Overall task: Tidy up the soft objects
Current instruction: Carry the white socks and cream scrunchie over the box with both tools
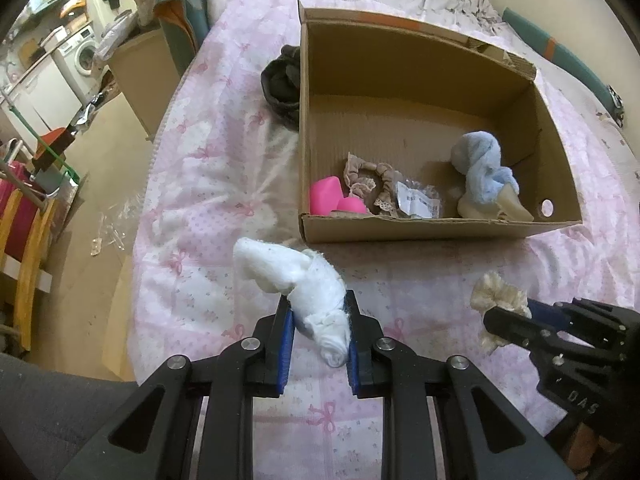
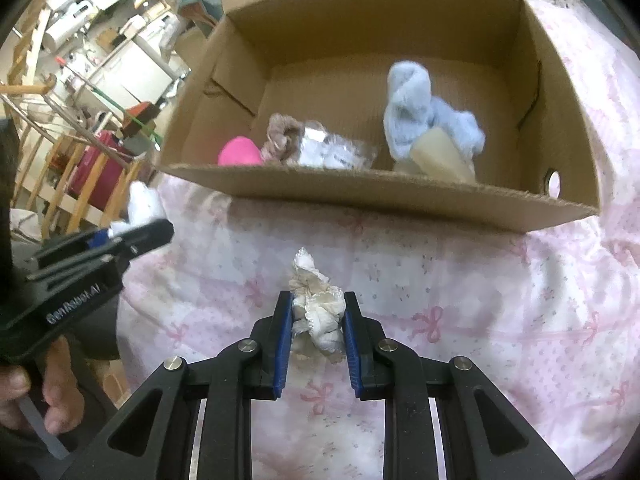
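Left gripper (image 1: 318,322) clamped on a rolled white sock (image 1: 298,280), blue pads pressing both sides, held over the pink bedspread (image 1: 208,184) just short of the cardboard box's (image 1: 432,228) near wall. Right gripper (image 2: 314,322) likewise closed on a crumpled cream lace cloth (image 2: 316,312), also just before that near wall. Inside the box: pink foam pieces (image 1: 328,196) at its near left corner, beige scrunchie (image 1: 370,180) and plastic packet (image 1: 418,200) alongside, pale blue sock bundle (image 1: 482,164) farther right. Dark garment (image 1: 280,80) touching the box's left outer wall.
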The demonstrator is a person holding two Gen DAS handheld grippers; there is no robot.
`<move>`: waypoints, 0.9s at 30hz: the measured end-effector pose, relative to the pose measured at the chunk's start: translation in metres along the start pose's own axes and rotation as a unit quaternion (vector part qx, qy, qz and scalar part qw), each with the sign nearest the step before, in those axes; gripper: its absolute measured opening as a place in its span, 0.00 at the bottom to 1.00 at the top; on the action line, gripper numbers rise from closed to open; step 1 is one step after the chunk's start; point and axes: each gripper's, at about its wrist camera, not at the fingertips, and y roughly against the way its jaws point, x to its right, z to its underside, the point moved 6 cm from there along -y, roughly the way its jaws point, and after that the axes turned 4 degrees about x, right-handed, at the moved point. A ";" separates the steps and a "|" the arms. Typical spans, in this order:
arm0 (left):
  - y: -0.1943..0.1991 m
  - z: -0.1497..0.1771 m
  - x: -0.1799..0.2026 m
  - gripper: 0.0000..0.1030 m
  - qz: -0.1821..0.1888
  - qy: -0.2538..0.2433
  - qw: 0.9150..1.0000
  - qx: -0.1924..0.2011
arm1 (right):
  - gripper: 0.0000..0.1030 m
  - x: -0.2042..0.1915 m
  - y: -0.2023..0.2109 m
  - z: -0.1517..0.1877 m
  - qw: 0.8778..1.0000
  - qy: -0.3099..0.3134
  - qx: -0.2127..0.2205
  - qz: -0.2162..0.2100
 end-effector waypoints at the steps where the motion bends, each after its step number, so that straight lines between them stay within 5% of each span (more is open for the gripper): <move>1: 0.002 0.000 0.000 0.19 -0.001 0.001 1.000 0.003 | 0.25 -0.002 0.000 -0.003 1.000 0.000 0.004 -0.003; 11: 0.035 -0.017 0.000 0.19 0.003 0.011 0.999 0.044 | 0.25 -0.012 0.044 -0.023 0.997 -0.017 0.064 -0.037; 27: 0.059 -0.095 0.013 0.19 0.026 -0.016 0.994 0.101 | 0.25 0.008 0.104 -0.088 0.984 -0.053 0.162 -0.044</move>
